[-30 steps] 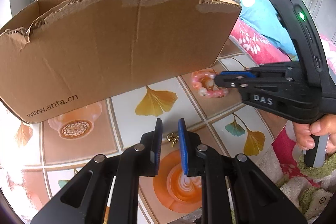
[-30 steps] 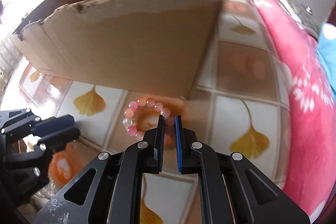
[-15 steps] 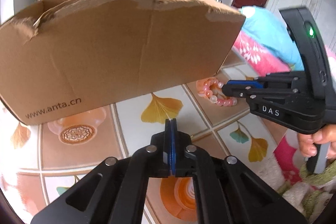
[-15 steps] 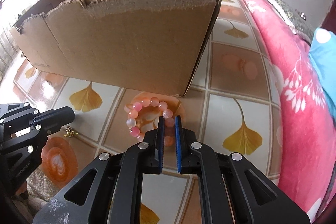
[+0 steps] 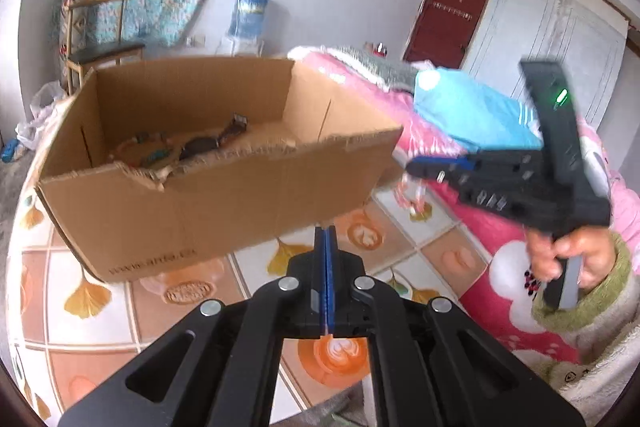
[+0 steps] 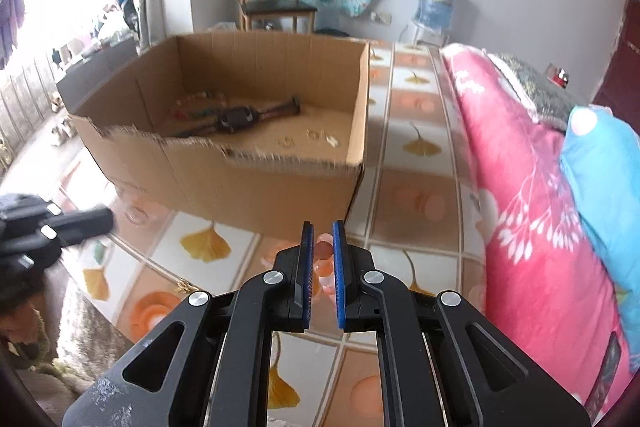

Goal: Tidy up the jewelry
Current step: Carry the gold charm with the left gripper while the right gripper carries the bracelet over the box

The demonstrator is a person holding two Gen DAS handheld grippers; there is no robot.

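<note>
the right gripper (image 6: 321, 259) pinches a pink bead bracelet (image 6: 323, 251) just short of the cardboard box (image 6: 256, 163) ahead, while the left gripper (image 5: 326, 279) is pressed together.

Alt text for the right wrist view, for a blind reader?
Right tongs grip a pink bead bracelet above a tiled surface, facing an open cardboard box that holds a watch and other small jewelry.

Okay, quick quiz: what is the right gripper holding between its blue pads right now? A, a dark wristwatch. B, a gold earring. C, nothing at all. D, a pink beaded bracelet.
D: in the right wrist view the right gripper has round pink beads of the pink beaded bracelet clamped between its blue pads, lifted off the tiled tabletop.
</note>
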